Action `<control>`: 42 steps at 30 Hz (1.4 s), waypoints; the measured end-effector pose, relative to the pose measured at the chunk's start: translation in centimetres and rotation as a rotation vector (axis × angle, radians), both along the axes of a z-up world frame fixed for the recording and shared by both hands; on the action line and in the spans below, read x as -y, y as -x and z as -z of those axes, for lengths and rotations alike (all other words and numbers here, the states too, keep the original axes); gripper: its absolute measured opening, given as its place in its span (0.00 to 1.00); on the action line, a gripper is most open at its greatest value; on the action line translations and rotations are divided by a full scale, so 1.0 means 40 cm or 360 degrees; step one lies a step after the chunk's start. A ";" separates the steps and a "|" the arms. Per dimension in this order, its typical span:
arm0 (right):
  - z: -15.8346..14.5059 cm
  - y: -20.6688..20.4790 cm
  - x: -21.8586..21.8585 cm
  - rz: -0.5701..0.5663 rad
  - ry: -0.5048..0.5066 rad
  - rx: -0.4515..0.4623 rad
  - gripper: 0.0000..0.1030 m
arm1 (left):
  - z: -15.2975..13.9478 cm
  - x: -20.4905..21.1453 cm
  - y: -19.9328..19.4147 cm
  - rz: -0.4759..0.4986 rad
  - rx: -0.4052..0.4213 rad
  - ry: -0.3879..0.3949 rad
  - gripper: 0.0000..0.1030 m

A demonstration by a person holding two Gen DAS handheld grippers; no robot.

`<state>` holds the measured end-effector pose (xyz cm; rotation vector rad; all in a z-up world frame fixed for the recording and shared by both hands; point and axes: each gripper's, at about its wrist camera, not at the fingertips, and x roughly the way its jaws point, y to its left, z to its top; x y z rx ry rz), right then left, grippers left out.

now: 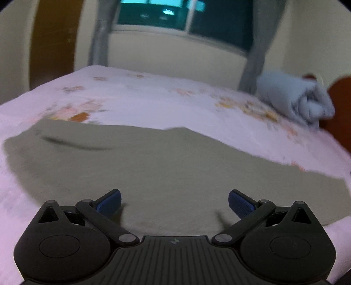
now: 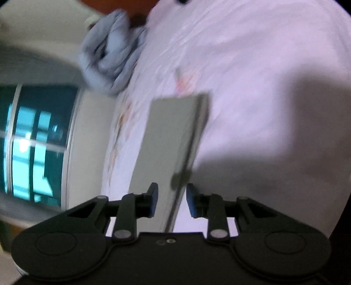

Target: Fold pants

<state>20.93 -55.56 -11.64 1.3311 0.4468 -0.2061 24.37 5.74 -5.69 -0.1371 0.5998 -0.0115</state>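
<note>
The olive-grey pants lie spread flat on a bed with a pale pink flowered sheet. My left gripper hovers over their near part, open wide, with nothing between its blue pads. In the right wrist view, which is rolled sideways, the pants appear as a long folded strip running away from me. My right gripper stands slightly open. The strip's layered edge runs through the gap, and neither pad visibly presses on it.
A rolled grey-blue cloth sits at the bed's far corner beside a brown headboard. Beyond the bed are a cream wall and a dark window. A shadow covers the sheet to the right of the strip.
</note>
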 end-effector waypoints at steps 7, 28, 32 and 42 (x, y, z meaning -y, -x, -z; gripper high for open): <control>0.059 -0.055 0.061 0.0038 -0.0026 -0.0021 0.16 | 0.079 0.049 -0.100 -0.0034 -0.0175 -0.0171 1.00; 0.040 0.002 0.088 0.0029 0.0036 -0.0012 0.13 | 0.053 0.013 -0.099 -0.0003 -0.0167 -0.0168 1.00; -0.064 0.042 0.056 -0.0132 0.0339 0.0084 0.18 | -0.002 -0.117 -0.056 -0.0171 -0.0051 -0.0122 1.00; -0.237 -0.455 -0.548 -0.1336 0.0820 0.0281 0.30 | -0.008 -0.485 -0.038 -0.0702 -0.0185 -0.0085 1.00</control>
